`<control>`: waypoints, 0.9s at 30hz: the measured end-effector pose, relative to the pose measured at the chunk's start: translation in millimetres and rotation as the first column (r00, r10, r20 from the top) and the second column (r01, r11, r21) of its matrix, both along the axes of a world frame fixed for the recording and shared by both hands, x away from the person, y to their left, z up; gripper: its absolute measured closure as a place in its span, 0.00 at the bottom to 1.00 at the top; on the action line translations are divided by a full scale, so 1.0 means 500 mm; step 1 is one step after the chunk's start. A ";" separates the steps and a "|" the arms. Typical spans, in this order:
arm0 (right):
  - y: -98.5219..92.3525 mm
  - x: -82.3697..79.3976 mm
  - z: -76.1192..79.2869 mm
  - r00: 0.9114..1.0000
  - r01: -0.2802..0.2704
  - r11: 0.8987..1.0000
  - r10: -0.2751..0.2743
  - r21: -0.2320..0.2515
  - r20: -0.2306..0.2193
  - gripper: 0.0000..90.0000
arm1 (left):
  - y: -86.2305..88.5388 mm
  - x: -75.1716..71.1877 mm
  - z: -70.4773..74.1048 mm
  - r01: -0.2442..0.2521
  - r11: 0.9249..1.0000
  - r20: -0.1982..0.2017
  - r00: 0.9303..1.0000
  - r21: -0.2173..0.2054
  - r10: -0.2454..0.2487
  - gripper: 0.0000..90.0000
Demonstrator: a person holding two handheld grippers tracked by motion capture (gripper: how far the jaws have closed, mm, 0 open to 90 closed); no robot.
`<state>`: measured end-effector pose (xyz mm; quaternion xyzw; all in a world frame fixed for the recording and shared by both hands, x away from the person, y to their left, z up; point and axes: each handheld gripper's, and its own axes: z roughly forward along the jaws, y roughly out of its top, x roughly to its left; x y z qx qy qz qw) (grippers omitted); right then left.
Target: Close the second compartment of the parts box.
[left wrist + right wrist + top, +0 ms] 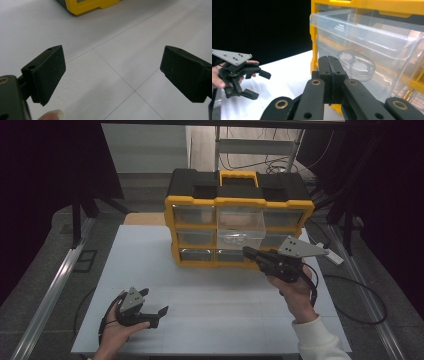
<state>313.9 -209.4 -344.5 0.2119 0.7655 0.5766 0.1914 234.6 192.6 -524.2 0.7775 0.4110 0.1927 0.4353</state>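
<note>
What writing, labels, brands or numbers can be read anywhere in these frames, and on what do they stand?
None can be read.
Clear drawer pulled out of the yellow organizer: a short line of raised or printed text on its front wall in the right gripper view, too small and blurred to read.
Clear twin-cup case inside the drawer: no marking shows.
Grey plates on both tools: screw holes, no text.

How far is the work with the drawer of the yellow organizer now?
Done: the clear middle drawer already stands pulled out of the organizer, with a small clear case lying inside. In hand: the right gripper, jaws shut on nothing, sits at the drawer's front. The left gripper rests open on the table. Left: probably pushing the drawer shut.
</note>
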 end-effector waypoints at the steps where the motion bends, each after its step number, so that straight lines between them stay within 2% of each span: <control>1: 0.001 0.002 -0.002 1.000 0.001 1.000 -0.001 0.001 0.000 1.00 | 0.000 0.000 0.000 0.000 1.000 -0.001 1.000 0.000 0.000 0.08; 15: 0.019 0.036 -0.007 0.998 0.056 0.998 -0.056 0.000 -0.009 1.00 | 0.001 0.000 -0.001 -0.001 1.000 0.001 1.000 0.000 0.001 0.08; 21: 0.025 0.042 -0.008 0.999 0.053 0.999 -0.053 -0.002 -0.010 1.00 | 0.000 0.000 -0.001 -0.001 1.000 0.002 1.000 0.002 0.001 0.08; 27: 0.023 0.053 -0.007 0.997 0.074 0.997 -0.074 0.005 -0.015 1.00 | 0.001 0.000 -0.001 -0.001 1.000 0.002 1.000 0.003 0.001 0.08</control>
